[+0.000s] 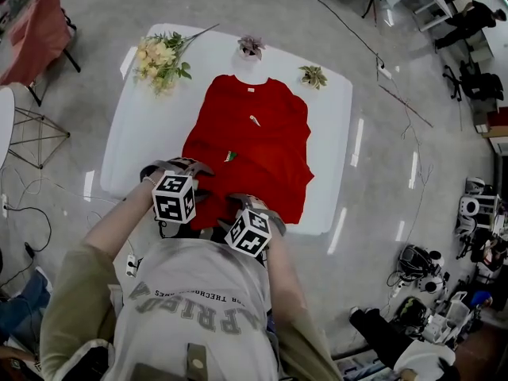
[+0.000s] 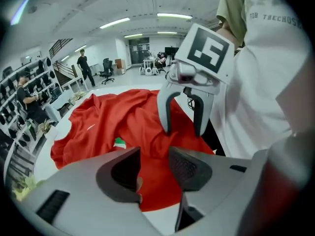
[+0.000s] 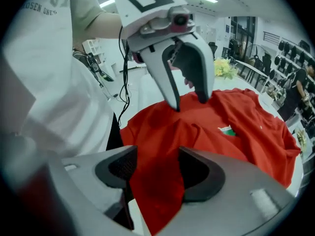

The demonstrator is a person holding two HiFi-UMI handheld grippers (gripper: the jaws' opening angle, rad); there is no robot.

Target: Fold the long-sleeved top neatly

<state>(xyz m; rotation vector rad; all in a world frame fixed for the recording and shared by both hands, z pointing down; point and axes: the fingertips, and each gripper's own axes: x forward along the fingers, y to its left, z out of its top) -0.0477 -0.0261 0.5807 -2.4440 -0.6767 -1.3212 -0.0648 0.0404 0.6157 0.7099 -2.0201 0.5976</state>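
A red long-sleeved top lies spread on the white table, collar at the far end, with a small green and white label showing mid-body. Both grippers hover at the near hem. My left gripper is over the hem's left part; in the left gripper view its jaws stand apart with red cloth under the gap, and the pads do not press it. My right gripper is lower right of it, its jaws wide over a hem corner, nothing pinched.
A yellow flower bunch, a small potted plant and a green sprig sit along the table's far edge. A red-draped table stands far left. Cables and equipment lie on the floor at right.
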